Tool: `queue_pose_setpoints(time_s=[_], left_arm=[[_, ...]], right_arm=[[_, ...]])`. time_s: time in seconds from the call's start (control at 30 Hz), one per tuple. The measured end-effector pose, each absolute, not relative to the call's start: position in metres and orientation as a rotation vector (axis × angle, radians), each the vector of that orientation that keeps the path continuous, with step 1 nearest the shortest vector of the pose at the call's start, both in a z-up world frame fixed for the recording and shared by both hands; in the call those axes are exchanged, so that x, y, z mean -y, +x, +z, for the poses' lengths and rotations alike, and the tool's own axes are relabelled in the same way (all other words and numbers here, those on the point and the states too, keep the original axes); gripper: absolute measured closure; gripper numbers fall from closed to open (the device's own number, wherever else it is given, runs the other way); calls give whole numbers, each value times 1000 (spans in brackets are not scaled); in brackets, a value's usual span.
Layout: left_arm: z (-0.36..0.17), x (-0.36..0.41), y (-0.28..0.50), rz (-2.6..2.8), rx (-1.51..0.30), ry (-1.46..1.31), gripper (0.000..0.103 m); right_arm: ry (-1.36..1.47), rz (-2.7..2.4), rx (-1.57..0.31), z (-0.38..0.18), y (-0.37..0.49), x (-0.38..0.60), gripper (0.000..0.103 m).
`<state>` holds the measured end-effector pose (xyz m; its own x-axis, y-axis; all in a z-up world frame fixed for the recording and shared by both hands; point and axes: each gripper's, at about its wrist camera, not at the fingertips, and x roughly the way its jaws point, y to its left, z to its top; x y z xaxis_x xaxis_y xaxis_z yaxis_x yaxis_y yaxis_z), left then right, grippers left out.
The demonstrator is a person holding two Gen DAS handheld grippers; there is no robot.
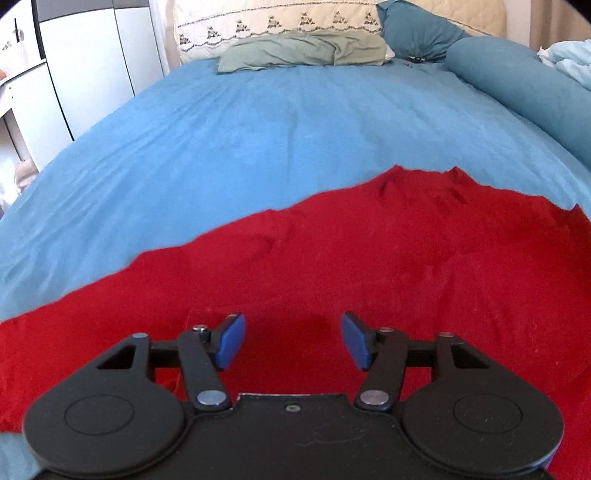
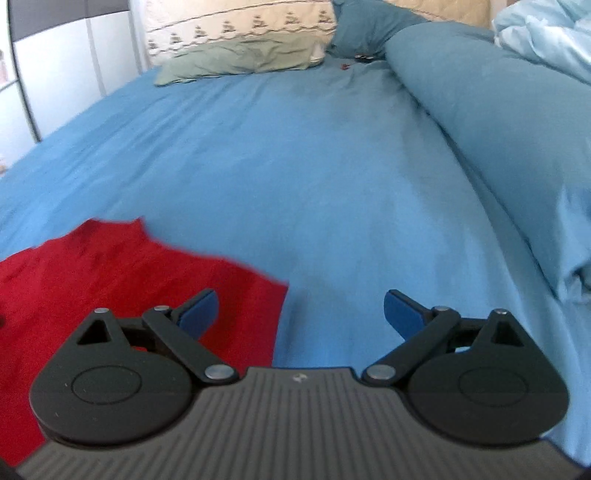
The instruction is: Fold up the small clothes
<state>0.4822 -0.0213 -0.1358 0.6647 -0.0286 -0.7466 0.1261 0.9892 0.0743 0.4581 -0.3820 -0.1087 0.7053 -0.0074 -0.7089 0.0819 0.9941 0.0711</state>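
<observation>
A red garment (image 1: 351, 258) lies spread flat on the blue bedsheet (image 1: 221, 147). My left gripper (image 1: 293, 338) is open and empty, hovering over the near part of the red cloth. In the right wrist view the red garment (image 2: 92, 280) fills the lower left, with its right edge running under the gripper. My right gripper (image 2: 299, 314) is open and empty, straddling that edge: its left finger is over the red cloth, its right finger over the blue sheet (image 2: 332, 166).
A green pillow (image 1: 303, 51) and a cream embroidered pillow (image 1: 277, 22) lie at the head of the bed. A rolled teal duvet (image 2: 498, 140) runs along the right side. White wardrobe doors (image 1: 85, 66) stand left of the bed.
</observation>
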Motion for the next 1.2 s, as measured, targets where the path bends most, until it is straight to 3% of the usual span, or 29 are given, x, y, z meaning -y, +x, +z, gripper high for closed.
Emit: queue_pose_setpoints(time_s=[0.07, 0.13, 0.2, 0.27, 0.3, 0.33, 0.37, 0.67, 0.83, 1.0, 1.2], left_arm=[[-137, 21, 486, -95, -850, 109, 39], [-141, 21, 490, -88, -868, 108, 39], [-145, 19, 493, -78, -879, 98, 39], [-149, 18, 493, -77, -880, 84, 39], [-149, 18, 493, -78, -876, 88, 39], [-150, 19, 493, -80, -873, 97, 39], [-150, 20, 493, -82, -870, 109, 38], [-157, 15, 492, -66, -857, 147, 31], [-143, 18, 484, -44, -827, 180, 33], [-142, 24, 472, -94, -831, 190, 33], [-155, 17, 469, -90, -852, 129, 31]], right_arm=[[97, -11, -805, -108, 447, 387, 4], [80, 3, -821, -111, 450, 385, 19], [91, 25, -836, -115, 461, 386, 28], [142, 49, -842, -120, 480, 390, 31], [161, 58, -850, -124, 489, 392, 44], [167, 63, -867, -130, 497, 391, 72], [164, 76, -889, -133, 504, 392, 86], [234, 9, -888, -143, 505, 402, 82], [228, 56, -787, -113, 462, 392, 45], [131, 183, -846, -129, 431, 352, 45], [168, 73, -855, -153, 419, 367, 56]])
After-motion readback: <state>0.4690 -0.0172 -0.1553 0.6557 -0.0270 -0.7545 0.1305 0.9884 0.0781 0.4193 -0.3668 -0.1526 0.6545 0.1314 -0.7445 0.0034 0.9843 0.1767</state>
